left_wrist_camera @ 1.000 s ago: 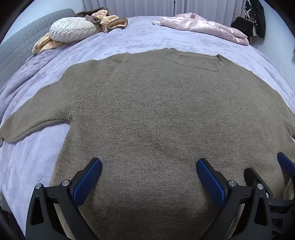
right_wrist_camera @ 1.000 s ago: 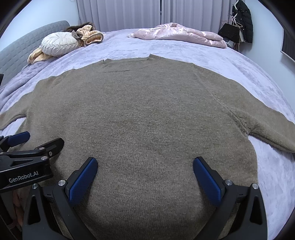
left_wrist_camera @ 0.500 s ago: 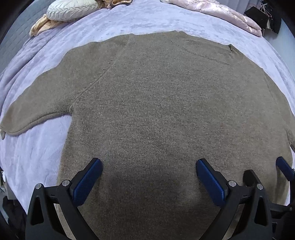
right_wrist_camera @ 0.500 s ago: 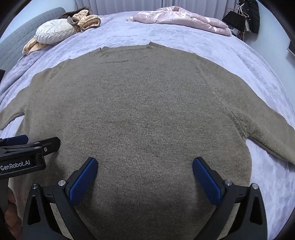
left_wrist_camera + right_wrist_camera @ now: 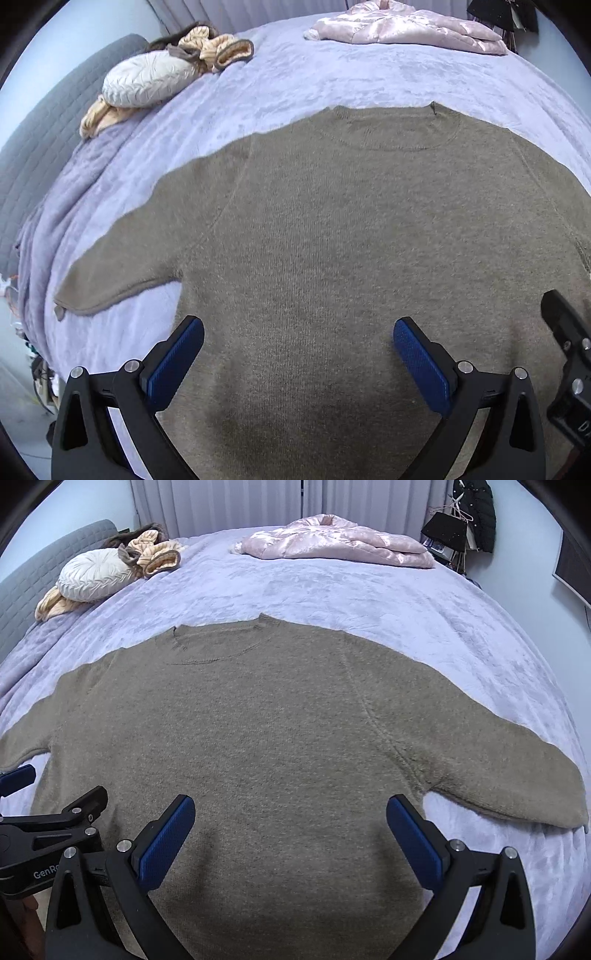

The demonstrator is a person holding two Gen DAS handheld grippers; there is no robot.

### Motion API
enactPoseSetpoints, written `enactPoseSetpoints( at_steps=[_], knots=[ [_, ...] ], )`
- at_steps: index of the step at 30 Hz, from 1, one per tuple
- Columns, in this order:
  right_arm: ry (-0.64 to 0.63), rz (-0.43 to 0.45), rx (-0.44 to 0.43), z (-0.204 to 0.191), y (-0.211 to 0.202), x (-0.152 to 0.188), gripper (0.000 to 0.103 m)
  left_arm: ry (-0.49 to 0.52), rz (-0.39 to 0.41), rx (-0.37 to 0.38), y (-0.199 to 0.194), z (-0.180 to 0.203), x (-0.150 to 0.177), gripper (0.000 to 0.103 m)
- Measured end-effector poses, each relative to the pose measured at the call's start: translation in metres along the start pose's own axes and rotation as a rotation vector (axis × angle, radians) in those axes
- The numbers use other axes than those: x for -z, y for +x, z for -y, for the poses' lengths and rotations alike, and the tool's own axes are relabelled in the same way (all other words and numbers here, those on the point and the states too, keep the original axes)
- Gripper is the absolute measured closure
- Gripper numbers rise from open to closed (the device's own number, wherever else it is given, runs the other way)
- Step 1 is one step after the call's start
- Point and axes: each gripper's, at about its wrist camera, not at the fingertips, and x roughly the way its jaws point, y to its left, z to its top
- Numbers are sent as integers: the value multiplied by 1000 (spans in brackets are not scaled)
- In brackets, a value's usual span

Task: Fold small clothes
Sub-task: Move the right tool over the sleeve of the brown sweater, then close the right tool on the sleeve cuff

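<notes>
A brown knit sweater (image 5: pixel 351 229) (image 5: pixel 240 731) lies flat on the lilac bed, neckline at the far side, both sleeves spread out to the sides. My left gripper (image 5: pixel 298 350) hovers open over the sweater's lower left part, blue pads wide apart, nothing between them. Over the lower right part my right gripper (image 5: pixel 290 827) is open too, with only fabric below it. The left sleeve (image 5: pixel 110 280) ends near the bed's left edge; the right sleeve (image 5: pixel 517 782) reaches toward the right edge. Each gripper's black frame shows at the border of the other's view.
The lilac blanket (image 5: pixel 332 598) covers the bed. A white round cushion (image 5: pixel 92 576) and a beige garment (image 5: pixel 159 554) lie at the far left by the grey headboard (image 5: pixel 44 155). A pink padded jacket (image 5: pixel 332 542) lies at the far side. Dark coats (image 5: pixel 476 513) hang at the right wall.
Both grippers have pulled back and tilted up from the sweater, so more of the bed and the neckline shows. Both stay open; the sweater has not moved.
</notes>
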Motion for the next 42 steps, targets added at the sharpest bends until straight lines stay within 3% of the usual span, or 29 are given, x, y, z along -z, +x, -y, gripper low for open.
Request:
enactPoseSetpoints(
  at_steps=[5,12,20,32,42],
  knots=[
    [33,4,12,17,-8,-7,0,51,41,-72,-14,17,-7,0],
    [86,52,47,49,-25,-15,0,103,84,-92,-33,48,-20,0],
    [214,73,87,115,-33,-11,0,174,114,-47,-48,103,-32,0],
    [542,29,193,269,-40,37,0,275,106,23,-52,189,-37,0],
    [742,80,142,363,-30,62,0,296,52,89,-36,233,-37,0]
  ],
)
